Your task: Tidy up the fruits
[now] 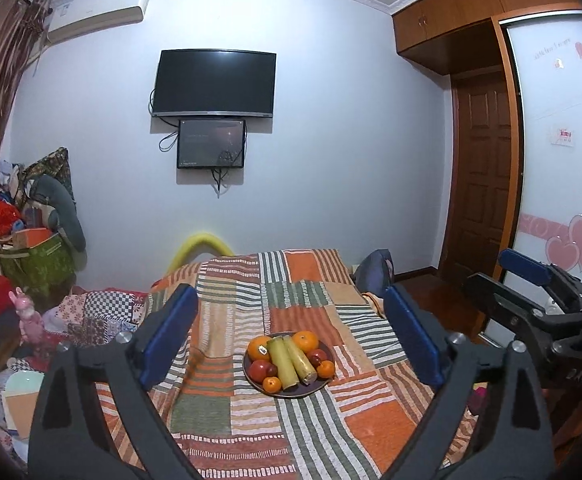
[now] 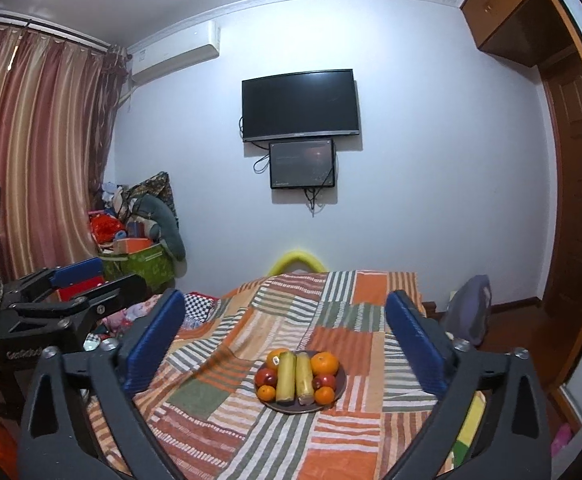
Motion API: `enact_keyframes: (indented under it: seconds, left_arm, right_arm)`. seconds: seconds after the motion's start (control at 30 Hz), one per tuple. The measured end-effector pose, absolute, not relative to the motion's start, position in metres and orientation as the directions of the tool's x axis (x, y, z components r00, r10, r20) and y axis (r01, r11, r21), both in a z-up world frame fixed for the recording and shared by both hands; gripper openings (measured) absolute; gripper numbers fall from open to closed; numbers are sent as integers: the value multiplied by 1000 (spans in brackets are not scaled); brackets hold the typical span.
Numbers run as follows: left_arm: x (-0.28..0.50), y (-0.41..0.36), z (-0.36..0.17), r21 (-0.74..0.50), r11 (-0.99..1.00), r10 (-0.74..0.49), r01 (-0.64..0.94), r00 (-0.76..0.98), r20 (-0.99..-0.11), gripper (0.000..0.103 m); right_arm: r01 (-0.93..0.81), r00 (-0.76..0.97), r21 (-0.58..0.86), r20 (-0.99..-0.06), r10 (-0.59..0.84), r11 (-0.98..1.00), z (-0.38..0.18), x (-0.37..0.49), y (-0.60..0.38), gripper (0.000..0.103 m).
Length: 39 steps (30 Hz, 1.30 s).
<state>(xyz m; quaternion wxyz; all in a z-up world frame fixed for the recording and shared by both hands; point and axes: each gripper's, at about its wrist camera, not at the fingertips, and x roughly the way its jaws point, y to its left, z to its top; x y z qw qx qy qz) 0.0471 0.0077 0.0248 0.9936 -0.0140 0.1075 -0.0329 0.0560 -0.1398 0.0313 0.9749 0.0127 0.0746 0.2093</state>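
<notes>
A dark round plate (image 1: 327, 350) sits on a patchwork striped bedspread (image 1: 251, 420). On it lie two yellow-green stalk pieces (image 1: 291, 362) side by side, with oranges (image 1: 306, 341) and red apples (image 1: 260, 369) around them. The plate also shows in the right wrist view (image 2: 341, 384), with the stalks (image 2: 295, 376) in its middle. My left gripper (image 1: 291, 344) is open and empty, held back from the plate and above the bed. My right gripper (image 2: 287, 344) is open and empty, likewise short of the plate. Each gripper shows at the edge of the other's view.
The bedspread (image 2: 219, 412) covers the bed up to a yellow headrail (image 1: 201, 242). Piled boxes and bags (image 1: 31, 256) stand at the left wall. A TV (image 1: 213, 84) hangs on the far wall. A wooden door (image 1: 487, 176) and wardrobe are at the right.
</notes>
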Motion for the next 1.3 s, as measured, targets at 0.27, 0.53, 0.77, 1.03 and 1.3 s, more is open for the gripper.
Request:
enact_keyframes:
  seconds: [0.27, 0.53, 0.77, 1.03, 1.3]
  left_arm:
    - [41, 5, 22, -22, 998, -61, 57, 976, -208, 98]
    - [40, 3, 20, -12, 998, -60, 58, 977, -207, 99]
    - [41, 3, 18, -15, 998, -60, 58, 976, -208, 100]
    - [41, 3, 17, -18, 998, -62, 60, 976, -209, 101]
    - [40, 1, 16, -19, 998, -63, 61, 977, -205, 101]
  right_arm:
    - [-390, 906, 67, -149, 396, 918, 25, 46, -146, 103]
    - [-388, 905, 73, -158, 395, 919, 23, 45, -148, 103]
    - [-388, 904, 79, -164, 396, 918, 22, 44, -149, 103]
    - [-386, 904, 81, -164, 394, 919, 23, 44, -148, 103]
    - [-387, 905, 77, -162, 394, 919, 25, 42, -148, 103]
